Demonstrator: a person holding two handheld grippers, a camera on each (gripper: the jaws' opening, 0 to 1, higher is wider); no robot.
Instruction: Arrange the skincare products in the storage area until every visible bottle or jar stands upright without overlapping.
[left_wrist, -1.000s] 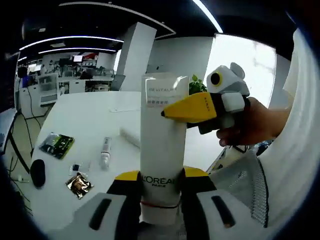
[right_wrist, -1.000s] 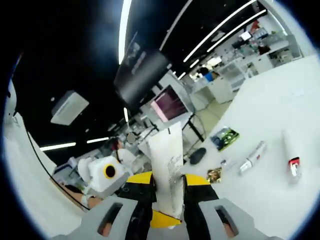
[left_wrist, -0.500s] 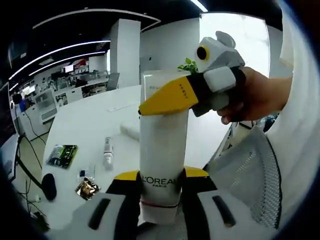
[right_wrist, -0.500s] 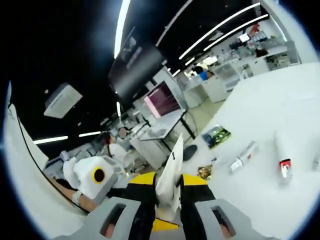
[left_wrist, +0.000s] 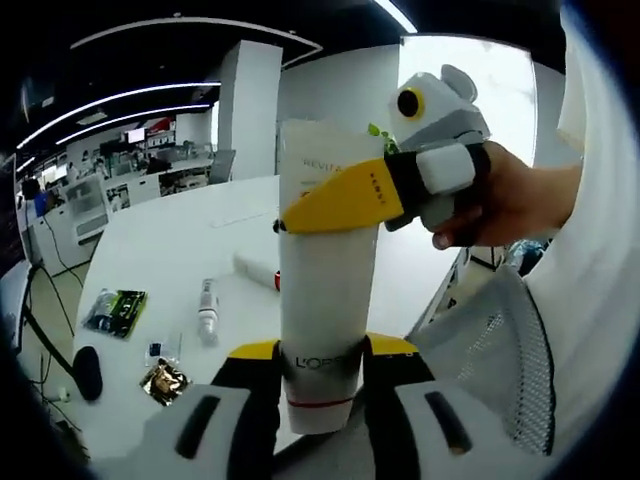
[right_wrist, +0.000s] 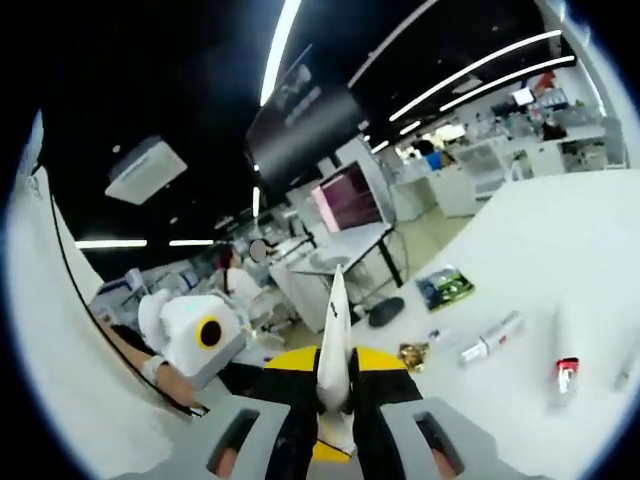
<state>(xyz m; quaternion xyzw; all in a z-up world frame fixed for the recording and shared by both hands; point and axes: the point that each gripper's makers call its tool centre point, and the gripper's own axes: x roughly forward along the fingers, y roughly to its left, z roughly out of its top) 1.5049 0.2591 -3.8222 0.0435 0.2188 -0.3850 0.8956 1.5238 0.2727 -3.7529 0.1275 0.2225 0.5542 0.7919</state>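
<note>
Right now the left gripper (left_wrist: 322, 362) is pinching the lower end of a tall white tube (left_wrist: 327, 300) between its two black-and-yellow jaws, and the tube is standing straight up along the middle of the left gripper view. Black lettering near the clamped end is reading "L'OR", with the remaining letters hidden by the jaws, and pale lettering near the flat top is starting "REV", the rest being covered. The right gripper (left_wrist: 330, 203) is coming in from the right of that view, held by a person's hand (left_wrist: 500, 205), and its yellow jaw is lying across the upper part of the tube, touching it.

In the right gripper view, the right gripper (right_wrist: 333, 385) is closing its jaws on the same white tube (right_wrist: 333, 345), seen edge-on here as a thin white blade rising between them. The left gripper (right_wrist: 195, 335) is showing at the lower left of that view, white with a yellow-ringed lens.

Beyond the tube, a white table (left_wrist: 170, 240) is spreading out. On it a small white tube (left_wrist: 207, 309) with print too small to read is lying flat; near it a larger white tube with a red cap (left_wrist: 258, 272) is lying on its side. Further left, a green-and-black packet (left_wrist: 113, 311), a gold foil sachet (left_wrist: 163, 380) and a black computer mouse (left_wrist: 86, 372) are resting apart from one another. In the right gripper view the same items are appearing: the small tube (right_wrist: 491, 340), the red-capped tube (right_wrist: 565, 350) and the green packet (right_wrist: 445, 287). A monitor with a pink screen (right_wrist: 348, 197) is standing on a desk behind.
</note>
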